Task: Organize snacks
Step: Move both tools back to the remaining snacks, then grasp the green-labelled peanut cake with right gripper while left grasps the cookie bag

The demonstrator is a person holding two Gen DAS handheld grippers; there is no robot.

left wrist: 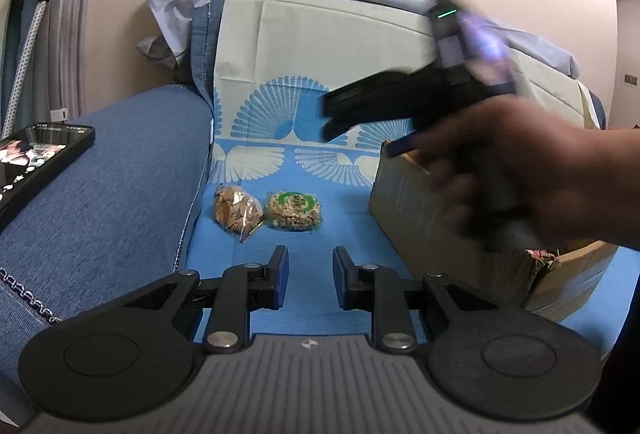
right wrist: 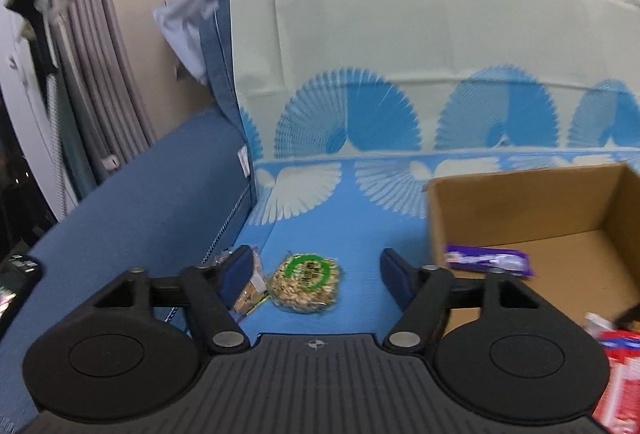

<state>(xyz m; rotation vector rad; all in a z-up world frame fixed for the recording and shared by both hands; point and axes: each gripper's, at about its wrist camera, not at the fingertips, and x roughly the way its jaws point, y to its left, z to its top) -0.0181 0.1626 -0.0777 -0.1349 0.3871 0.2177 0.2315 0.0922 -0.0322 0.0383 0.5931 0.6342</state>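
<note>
Where the blue woven cover [left wrist: 312, 234] printed with pale fan shapes lies over the sofa seat, two snacks sit side by side near the denim-textured armrest [left wrist: 104, 170]; the crinkled clear bag of brown biscuits [left wrist: 236, 212] is nearest the armrest, and just beside it lies the round seed cake [left wrist: 295, 211] in clear wrap with a green ring label; a cardboard box [right wrist: 532, 210], plain brown and open-topped, stands to their right on the same cover; inside it a glossy purple wrapper [right wrist: 486, 260] lies flat near the front wall, and a red and white packet [right wrist: 618, 362] shows at the lower right edge, blurred; a phone [left wrist: 38, 158] in a dark case rests on the armrest; the left hand-held gripper [left wrist: 308, 278], black with blue pads, hovers low over the cover in front of the two snacks, its jaws narrowly apart with nothing between them; the right hand-held gripper [right wrist: 316, 276], gripped by a hand [left wrist: 532, 170] above the box's near corner in the left wrist view and smeared by motion, has its jaws spread wide; they hold nothing, and through the gap between them the seed cake is seen on the cover, untouched.
</note>
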